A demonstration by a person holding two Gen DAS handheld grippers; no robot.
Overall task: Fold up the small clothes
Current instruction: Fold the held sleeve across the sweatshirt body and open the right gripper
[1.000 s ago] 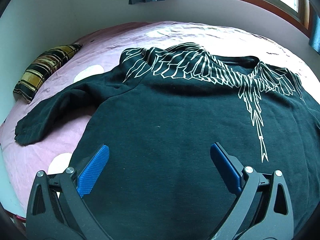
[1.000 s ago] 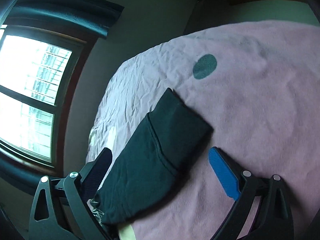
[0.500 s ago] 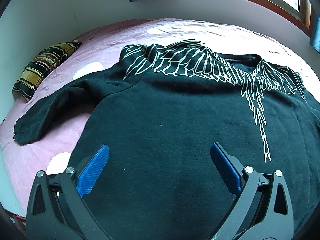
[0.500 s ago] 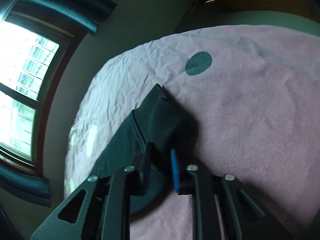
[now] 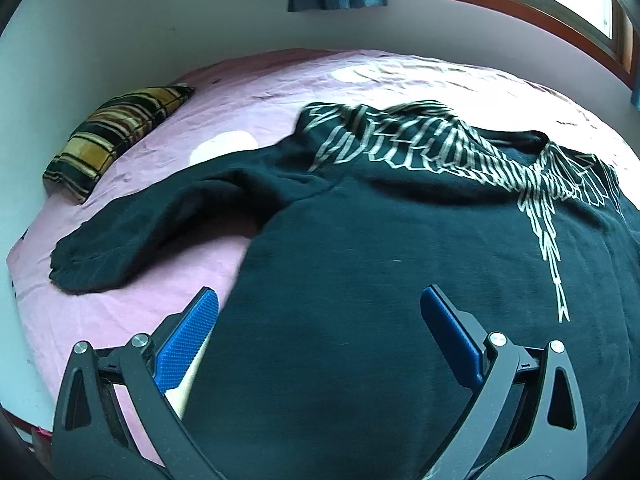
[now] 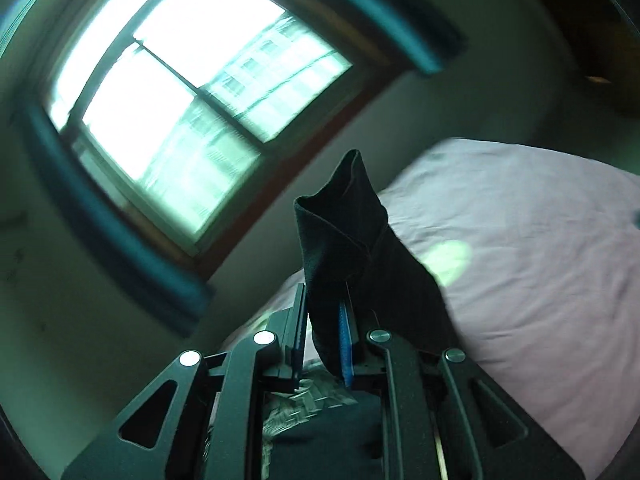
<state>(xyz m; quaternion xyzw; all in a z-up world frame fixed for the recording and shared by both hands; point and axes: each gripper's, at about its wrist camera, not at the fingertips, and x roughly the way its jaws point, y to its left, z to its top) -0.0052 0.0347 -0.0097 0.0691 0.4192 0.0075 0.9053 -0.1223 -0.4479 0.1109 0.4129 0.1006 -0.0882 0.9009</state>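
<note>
A black sweatshirt (image 5: 400, 240) with a white wing print lies face up on the pink bed (image 5: 152, 304). Its left sleeve (image 5: 132, 236) stretches out toward the bed's edge. My left gripper (image 5: 319, 295) hovers open over the shirt's lower left side, its left finger over the sheet and nothing between the pads. In the right wrist view, my right gripper (image 6: 322, 300) is shut on the other sleeve (image 6: 344, 220). That sleeve is lifted off the bed, and its cuff stands up above the fingers.
A striped yellow and black pillow (image 5: 116, 136) lies at the bed's far left by the wall. A window (image 6: 180, 80) with dark curtains runs behind the bed. Pink sheet (image 6: 520, 260) spreads to the right of the raised sleeve.
My right gripper shut on the sleeve, then rose and tipped up with it, bringing the window into view. My left gripper drifted left, so its left finger now hangs over the sheet.
</note>
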